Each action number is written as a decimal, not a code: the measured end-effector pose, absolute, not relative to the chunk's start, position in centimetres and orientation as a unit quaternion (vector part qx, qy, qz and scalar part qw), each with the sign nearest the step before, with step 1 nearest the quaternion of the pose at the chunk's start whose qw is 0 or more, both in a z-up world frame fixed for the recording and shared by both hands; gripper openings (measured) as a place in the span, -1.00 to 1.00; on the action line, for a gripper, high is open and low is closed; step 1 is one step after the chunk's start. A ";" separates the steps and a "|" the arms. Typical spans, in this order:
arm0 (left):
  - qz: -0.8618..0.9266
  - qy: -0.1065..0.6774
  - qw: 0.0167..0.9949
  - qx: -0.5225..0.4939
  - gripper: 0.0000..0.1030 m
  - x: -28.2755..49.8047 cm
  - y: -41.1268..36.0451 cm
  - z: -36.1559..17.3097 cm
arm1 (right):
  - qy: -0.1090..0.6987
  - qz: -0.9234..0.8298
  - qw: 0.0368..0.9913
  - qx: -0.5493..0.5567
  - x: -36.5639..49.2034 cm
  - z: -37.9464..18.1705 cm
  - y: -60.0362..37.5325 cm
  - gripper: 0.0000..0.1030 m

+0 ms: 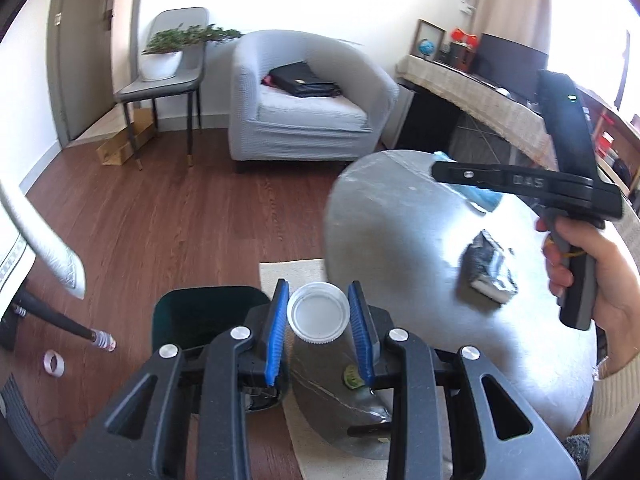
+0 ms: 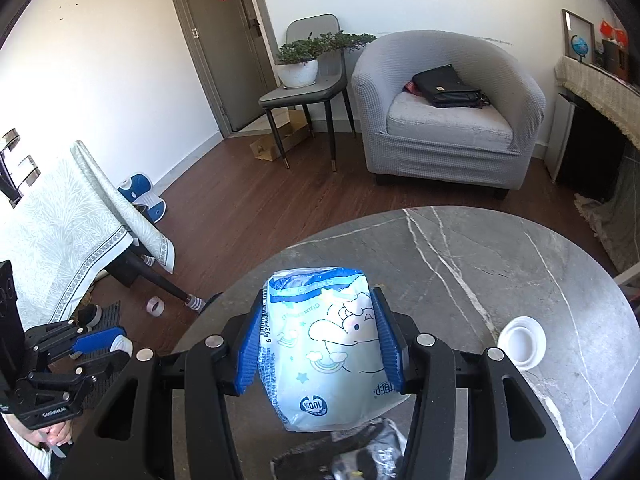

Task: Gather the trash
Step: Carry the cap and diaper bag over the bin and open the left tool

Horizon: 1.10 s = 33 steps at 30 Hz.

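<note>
pale blue cartoon-printed packet [image 2: 324,344], right tongs [image 2: 320,344] gripping

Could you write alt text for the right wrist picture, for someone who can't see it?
A handheld gripper clamps a light blue cartoon-printed packet over a round grey marble table. A white lid lies to the right; a grey armchair stands behind.

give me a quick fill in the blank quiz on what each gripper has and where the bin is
The left gripper is shut on a white ____.
The right gripper is shut on a light ____ packet.
The dark green bin stands on the ____, beside the round table.

Missing words: cup; blue; floor
</note>
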<state>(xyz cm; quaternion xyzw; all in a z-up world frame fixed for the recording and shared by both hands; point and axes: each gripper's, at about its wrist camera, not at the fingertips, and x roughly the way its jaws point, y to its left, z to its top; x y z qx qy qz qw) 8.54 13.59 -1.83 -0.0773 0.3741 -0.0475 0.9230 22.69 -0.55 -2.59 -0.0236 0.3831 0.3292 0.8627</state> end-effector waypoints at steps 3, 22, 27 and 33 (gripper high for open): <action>-0.025 0.379 0.920 -0.091 -0.37 8.7 16.0 -2.6 | 0.378 0.347 0.858 -0.028 21.9 -1.9 1.6 -0.01; 0.058 0.465 0.864 -0.185 -0.37 10.8 25.6 -11.9 | 0.393 0.411 0.821 -0.055 18.5 -3.0 13.0 -0.02; 0.066 0.510 0.838 -0.183 -0.37 11.0 26.5 -15.4 | 0.411 0.418 0.809 -0.044 17.9 -4.3 15.3 -0.01; 0.076 0.529 0.821 -0.201 -0.16 10.2 28.2 -17.9 | 0.424 0.422 0.800 -0.040 16.4 -5.7 18.5 -0.01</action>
